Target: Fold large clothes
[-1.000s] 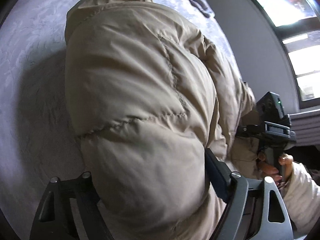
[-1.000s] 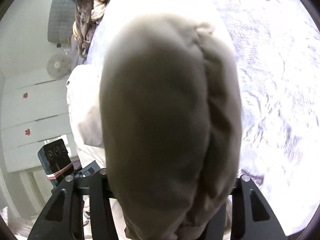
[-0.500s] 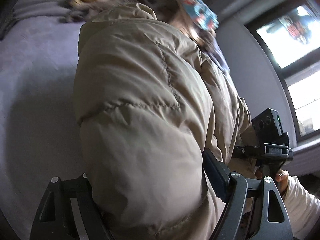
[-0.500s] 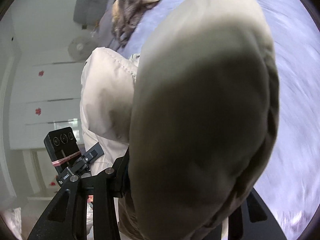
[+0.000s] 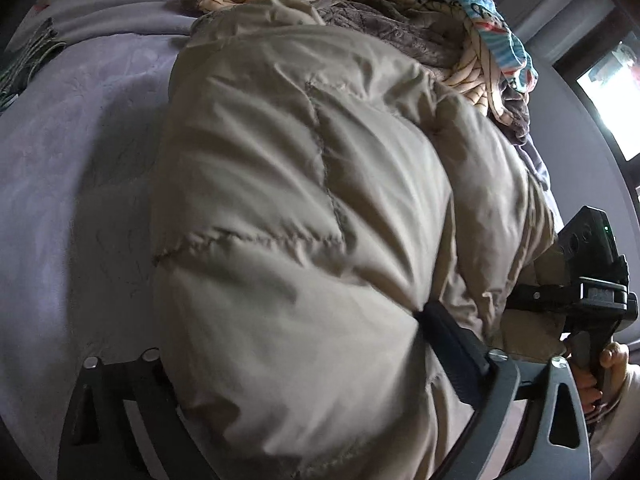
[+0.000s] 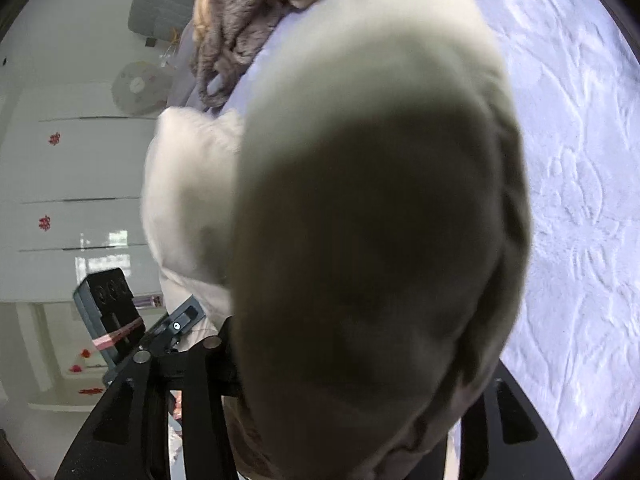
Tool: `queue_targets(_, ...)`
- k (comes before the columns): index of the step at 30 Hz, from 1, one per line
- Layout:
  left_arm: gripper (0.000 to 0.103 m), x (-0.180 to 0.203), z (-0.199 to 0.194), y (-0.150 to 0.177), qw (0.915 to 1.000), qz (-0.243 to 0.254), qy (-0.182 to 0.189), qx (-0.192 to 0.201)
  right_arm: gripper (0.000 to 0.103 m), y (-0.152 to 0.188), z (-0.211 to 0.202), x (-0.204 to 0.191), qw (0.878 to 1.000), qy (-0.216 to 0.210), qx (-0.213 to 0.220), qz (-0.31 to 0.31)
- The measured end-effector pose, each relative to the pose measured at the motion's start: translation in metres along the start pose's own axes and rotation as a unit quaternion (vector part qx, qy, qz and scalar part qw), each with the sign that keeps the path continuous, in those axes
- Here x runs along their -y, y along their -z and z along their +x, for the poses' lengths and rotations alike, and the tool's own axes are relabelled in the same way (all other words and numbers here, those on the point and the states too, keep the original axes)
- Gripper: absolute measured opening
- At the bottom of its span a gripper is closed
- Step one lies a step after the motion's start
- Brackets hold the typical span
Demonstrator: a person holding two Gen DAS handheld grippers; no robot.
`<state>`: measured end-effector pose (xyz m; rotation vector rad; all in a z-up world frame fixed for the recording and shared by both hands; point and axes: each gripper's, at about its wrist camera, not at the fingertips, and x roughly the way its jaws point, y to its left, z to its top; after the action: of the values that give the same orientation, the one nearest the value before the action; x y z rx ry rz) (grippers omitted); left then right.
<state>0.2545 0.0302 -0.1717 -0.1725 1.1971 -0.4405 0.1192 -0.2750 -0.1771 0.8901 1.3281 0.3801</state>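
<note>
A bulky beige quilted puffer jacket fills the left wrist view, held above a lilac bedspread. My left gripper is shut on the jacket's near edge, the padding bulging between its fingers. In the right wrist view the same jacket blocks most of the frame, blurred and close. My right gripper is shut on it, and it also shows at the right of the left wrist view. The left gripper's camera block shows in the right wrist view.
A heap of other clothes, brown fleece, cream striped and blue patterned, lies at the far end of the bed. A grey wall and a bright window are to the right. White cabinets and a fan stand beyond the bed.
Both grippers have lifted and carried the jacket toward the far end of the bed. The clothes heap has come into view behind it.
</note>
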Motion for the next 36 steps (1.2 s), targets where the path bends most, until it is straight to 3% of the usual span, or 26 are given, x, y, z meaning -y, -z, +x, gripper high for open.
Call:
queue_targets(3, 0.101, 0.002, -0.003, -0.002, 0.9998, 0.004, -0.018, 0.001, 0.063, 0.004, -0.008, 0.010, 1.000, 0.004, 0.004, 0.013)
queue_targets(6, 0.099, 0.017, -0.024, 0.002, 0.9980, 0.011, -0.061, 0.011, 0.065, 0.012, -0.017, -0.002, 0.999, 0.030, 0.012, 0.012)
queue_targets(9, 0.096, 0.018, -0.064, -0.004, 0.9954, 0.005, -0.070, 0.065, 0.066, 0.026, -0.051, -0.009, 0.997, 0.078, 0.027, -0.010)
queue_targets(10, 0.084, 0.018, -0.075, -0.007, 0.9946, 0.003, -0.064, 0.081, 0.066, 0.034, -0.068, -0.014, 0.993, 0.106, 0.043, -0.026)
queue_targets(12, 0.077, 0.017, -0.088, -0.021, 0.9929, 0.007, -0.069, 0.097, 0.063, 0.051, -0.094, -0.026, 0.985, 0.145, 0.078, -0.050)
queue_targets(14, 0.077, 0.019, -0.086, -0.032, 0.9917, 0.019, -0.074, 0.103, 0.013, 0.042, -0.121, -0.039, 0.975, 0.178, 0.115, -0.067)
queue_targets(16, 0.076, 0.024, -0.077, -0.039, 0.9920, 0.024, -0.074, 0.099, 0.011, 0.044, -0.141, -0.061, 0.970, 0.183, 0.138, -0.080)
queue_targets(18, 0.077, 0.037, -0.060, -0.042, 0.9930, 0.034, -0.068, 0.091, 0.011, 0.017, -0.098, -0.094, 0.972, 0.161, 0.137, -0.102)
queue_targets(21, 0.077, 0.057, -0.023, -0.044, 0.9883, 0.057, -0.118, 0.078, 0.011, 0.041, -0.058, -0.116, 0.971, 0.155, 0.093, -0.158)
queue_targets(25, 0.079, 0.064, 0.002, -0.048, 0.9865, 0.049, -0.138, 0.074, 0.011, 0.057, -0.004, -0.105, 0.943, 0.259, 0.060, -0.200)
queue_targets(27, 0.081, 0.067, 0.008, -0.049, 0.9859, 0.051, -0.141, 0.074, 0.010, 0.059, 0.005, -0.082, 0.940, 0.282, 0.058, -0.185)
queue_targets(31, 0.082, 0.074, 0.015, -0.046, 0.9831, 0.063, -0.153, 0.079, 0.007, 0.049, 0.015, -0.044, 0.952, 0.262, 0.063, -0.144)
queue_targets(36, 0.082, 0.079, 0.003, -0.042, 0.9803, 0.070, -0.166, 0.080, 0.007, 0.042, 0.024, -0.041, 0.952, 0.268, 0.062, -0.136)
